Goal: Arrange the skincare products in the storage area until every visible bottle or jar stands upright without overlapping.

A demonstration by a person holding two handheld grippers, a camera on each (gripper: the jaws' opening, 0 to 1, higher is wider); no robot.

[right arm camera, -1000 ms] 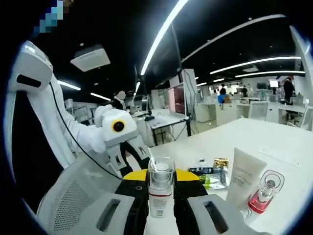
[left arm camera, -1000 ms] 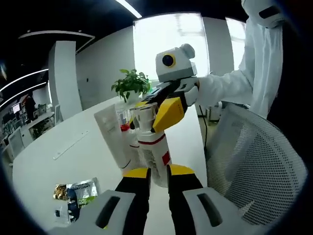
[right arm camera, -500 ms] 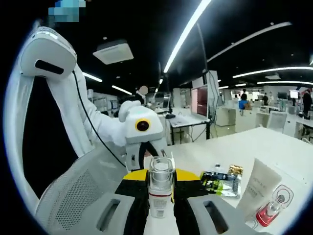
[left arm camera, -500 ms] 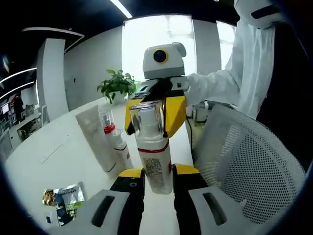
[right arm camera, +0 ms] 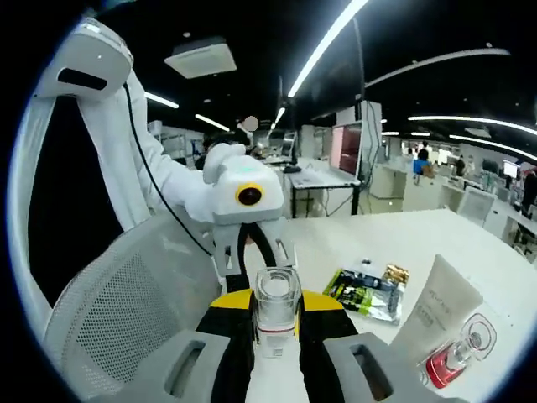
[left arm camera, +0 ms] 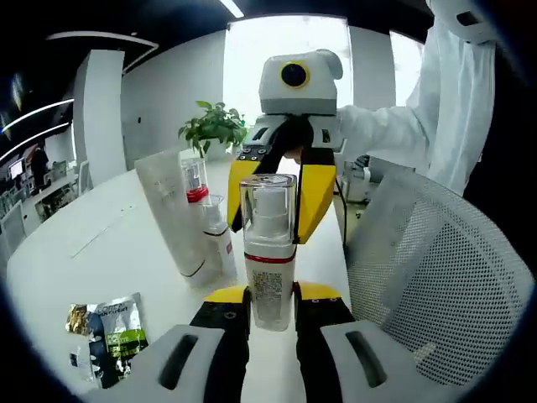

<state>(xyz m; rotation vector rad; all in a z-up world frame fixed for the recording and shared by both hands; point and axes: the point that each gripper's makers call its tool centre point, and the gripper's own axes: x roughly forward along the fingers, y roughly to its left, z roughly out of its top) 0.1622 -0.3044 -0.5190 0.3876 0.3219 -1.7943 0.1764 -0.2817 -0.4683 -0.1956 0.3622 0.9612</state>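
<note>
A white spray bottle (left arm camera: 270,281) with a red band and a clear cap stands upright between the jaws of my left gripper (left arm camera: 270,295), which is shut on its lower body. My right gripper (left arm camera: 282,197) comes from beyond it, its yellow fingers (left arm camera: 316,193) closed on either side of the clear cap. In the right gripper view that cap (right arm camera: 277,295) sits between my right gripper's (right arm camera: 277,306) pads, with the left gripper (right arm camera: 252,252) behind. A white tube (left arm camera: 172,214), a red-collared bottle (left arm camera: 195,186) and a small white bottle (left arm camera: 220,245) stand together on the table.
Foil sachets (left arm camera: 111,332) lie on the white table (left arm camera: 126,252) to the left. A grey mesh chair (left arm camera: 428,277) stands close on the right, beside a person's white sleeve (left arm camera: 394,138). A potted plant (left arm camera: 216,130) is at the far end. The tube (right arm camera: 436,306) and the sachets (right arm camera: 366,290) are right of the cap.
The spray bottle, tilted a second ago, now stands straight in both grippers. The right gripper has swung from the side to directly behind the cap. Both views have shifted with the hands.
</note>
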